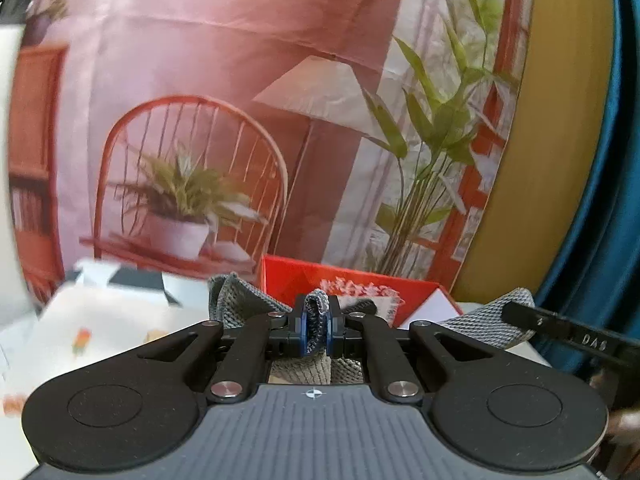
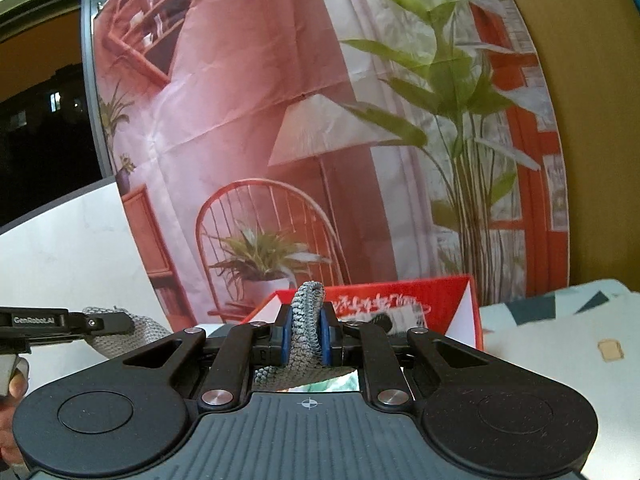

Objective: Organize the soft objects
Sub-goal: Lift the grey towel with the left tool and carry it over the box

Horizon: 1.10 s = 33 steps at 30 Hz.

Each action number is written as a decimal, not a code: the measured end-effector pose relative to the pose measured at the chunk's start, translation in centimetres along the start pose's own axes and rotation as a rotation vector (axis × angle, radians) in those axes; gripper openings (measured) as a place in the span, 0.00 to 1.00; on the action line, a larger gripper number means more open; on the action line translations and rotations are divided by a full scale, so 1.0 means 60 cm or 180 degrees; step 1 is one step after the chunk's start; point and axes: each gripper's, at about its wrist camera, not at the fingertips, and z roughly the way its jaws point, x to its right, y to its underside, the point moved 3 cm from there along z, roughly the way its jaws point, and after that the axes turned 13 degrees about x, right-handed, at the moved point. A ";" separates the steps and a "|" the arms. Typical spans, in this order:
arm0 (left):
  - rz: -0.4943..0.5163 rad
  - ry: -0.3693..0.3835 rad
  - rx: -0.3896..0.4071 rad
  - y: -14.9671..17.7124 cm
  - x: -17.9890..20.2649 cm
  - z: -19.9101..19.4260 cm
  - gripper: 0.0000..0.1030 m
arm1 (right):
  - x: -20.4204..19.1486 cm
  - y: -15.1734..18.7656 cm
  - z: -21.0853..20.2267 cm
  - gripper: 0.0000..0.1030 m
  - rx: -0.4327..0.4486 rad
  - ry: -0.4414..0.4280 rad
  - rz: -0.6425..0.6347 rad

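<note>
A grey knitted cloth (image 1: 244, 304) is held up between both grippers above the table. My left gripper (image 1: 317, 328) is shut on one bunched edge of it. My right gripper (image 2: 306, 334) is shut on another edge of the same grey cloth (image 2: 306, 320). The right gripper's fingers also show at the right of the left wrist view (image 1: 560, 326), pinching the cloth. The left gripper's fingers show at the left of the right wrist view (image 2: 80, 322), on the cloth too.
A red open box (image 1: 360, 284) with white printed writing stands just beyond the grippers; it also shows in the right wrist view (image 2: 400, 300). A printed backdrop (image 1: 240, 100) of a chair, lamp and plants hangs behind. The table has a patterned cover (image 2: 560, 340).
</note>
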 end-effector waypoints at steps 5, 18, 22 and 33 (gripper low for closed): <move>0.0172 0.0051 -0.0050 -0.029 0.013 0.078 0.09 | 0.020 -0.020 0.060 0.12 -0.0156 0.0097 -0.0102; 0.0453 -0.0061 -0.0421 0.002 0.049 0.295 0.09 | 0.093 -0.033 0.224 0.11 -0.0493 0.0645 -0.0424; 0.0544 -0.0077 -0.0639 0.033 0.045 0.336 0.09 | 0.105 -0.008 0.265 0.11 -0.0701 0.0729 -0.0654; 0.0744 0.0142 -0.1212 0.082 0.033 0.391 0.09 | 0.091 0.068 0.325 0.11 -0.1292 0.0635 -0.1021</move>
